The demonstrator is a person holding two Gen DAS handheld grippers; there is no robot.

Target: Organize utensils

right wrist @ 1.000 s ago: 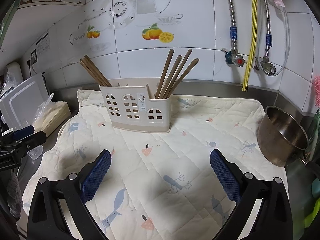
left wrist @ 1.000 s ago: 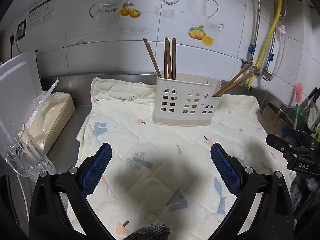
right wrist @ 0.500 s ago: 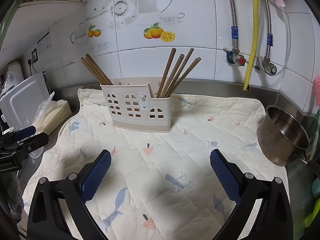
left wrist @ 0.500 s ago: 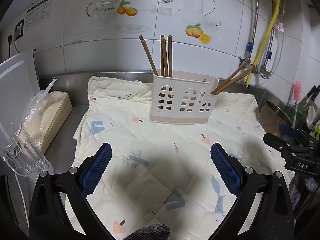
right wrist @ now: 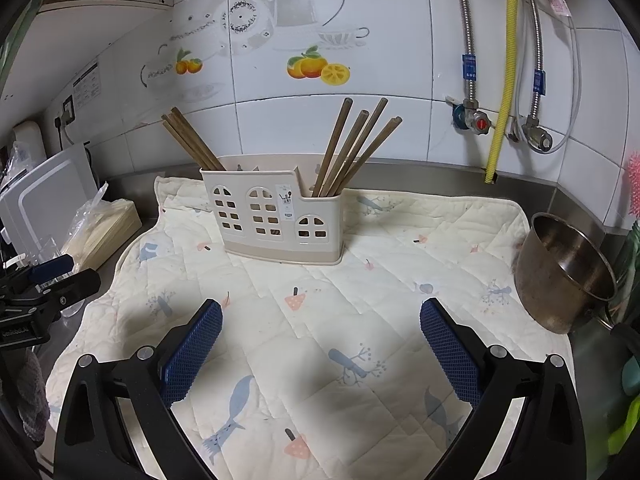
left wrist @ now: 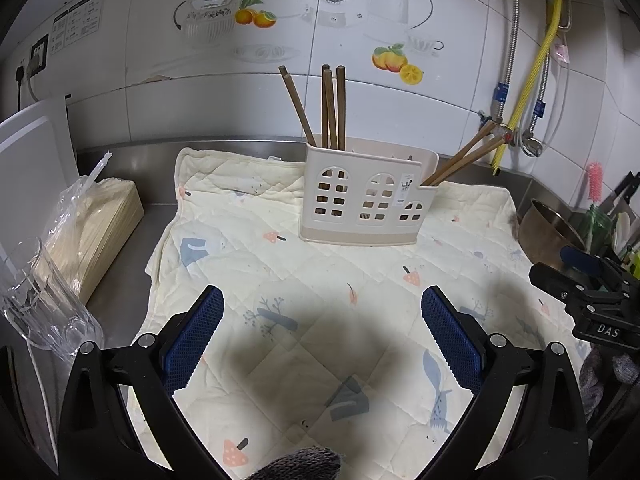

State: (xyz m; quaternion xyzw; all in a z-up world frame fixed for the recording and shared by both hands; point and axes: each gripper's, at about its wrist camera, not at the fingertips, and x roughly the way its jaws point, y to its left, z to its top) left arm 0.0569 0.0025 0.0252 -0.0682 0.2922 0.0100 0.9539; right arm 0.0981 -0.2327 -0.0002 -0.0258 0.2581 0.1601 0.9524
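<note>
holder [right wrist: 276,216]: beige | chopsticks [right wrist: 352,148]: brown | mat [right wrist: 340,320]: cream, mushroom-and-bird print | pot [right wrist: 564,276]: steel-grey

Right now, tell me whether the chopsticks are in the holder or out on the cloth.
In. Both bunches of chopsticks stand in the holder; none on the cloth.

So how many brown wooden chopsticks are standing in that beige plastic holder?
8: four brown wooden chopsticks in the left end of the beige plastic holder, four leaning in its right end. Shorter ones inside could be hidden.
</note>
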